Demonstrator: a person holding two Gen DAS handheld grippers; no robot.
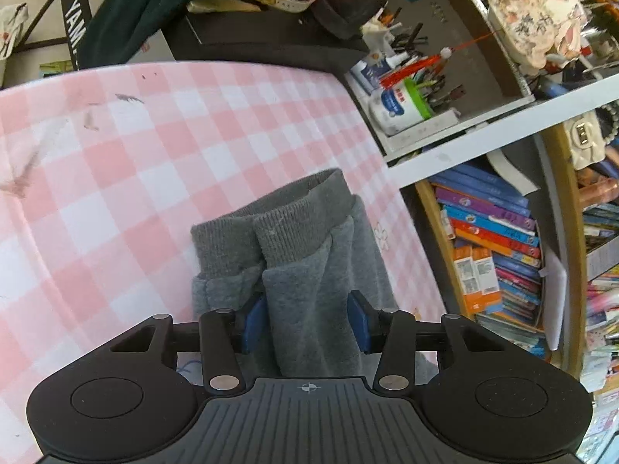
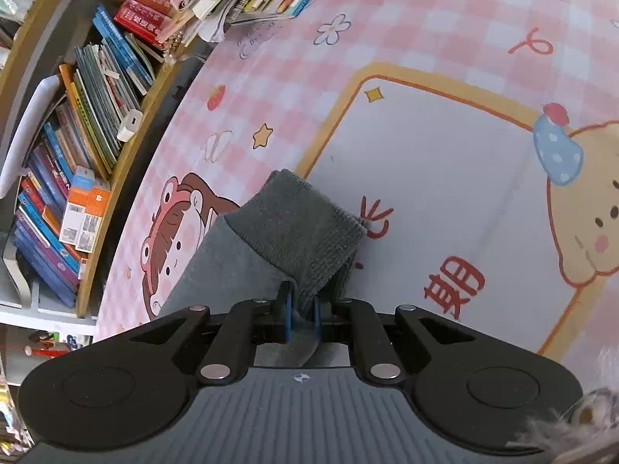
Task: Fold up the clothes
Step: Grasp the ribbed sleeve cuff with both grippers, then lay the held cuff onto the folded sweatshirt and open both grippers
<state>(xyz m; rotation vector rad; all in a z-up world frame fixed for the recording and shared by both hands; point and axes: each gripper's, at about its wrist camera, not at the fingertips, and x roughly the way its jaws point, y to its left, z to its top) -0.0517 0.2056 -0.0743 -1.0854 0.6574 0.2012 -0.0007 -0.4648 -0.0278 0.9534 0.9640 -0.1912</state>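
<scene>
**Both grippers hold grey sweatpants over the pink desk mat**

The left gripper [image 1: 307, 323] tilts downward toward the desk, its two black arms reaching forward with blue pads [image 1: 254, 323] on either side of a thick fold of the grey sweatpants [image 1: 309, 270]. The jaws stand partly apart with the bunched fabric filling the gap; the left pad presses the cloth, while the right pad sits against its edge, so the fold is clamped between them. Beyond the fingers, two ribbed cuffs [image 1: 271, 232] lie stacked side by side on the pink checked mat [image 1: 154, 174], near the desk's right edge, where a bookshelf [image 1: 499, 255] crammed with books stands just beside it.

The right gripper [image 2: 302, 315] points more steeply down. Its jaws are drawn nearly together, the thin blue pads [image 2: 288, 317] pinching a slim layer of grey fabric [image 2: 232, 266] just behind a dark ribbed cuff [image 2: 305, 228]. That cuff juts forward past the fingertips and hangs over the mat's printed pattern [image 2: 425, 178], at the yellow-bordered white panel with a cartoon bear. The garment leg trails back and to the left beneath the gripper body, toward the desk edge that runs along the bookshelf [image 2: 77, 147]. A bit of fuzzy sleeve [image 2: 580, 429] shows at the lower right corner of the right wrist view.
</scene>
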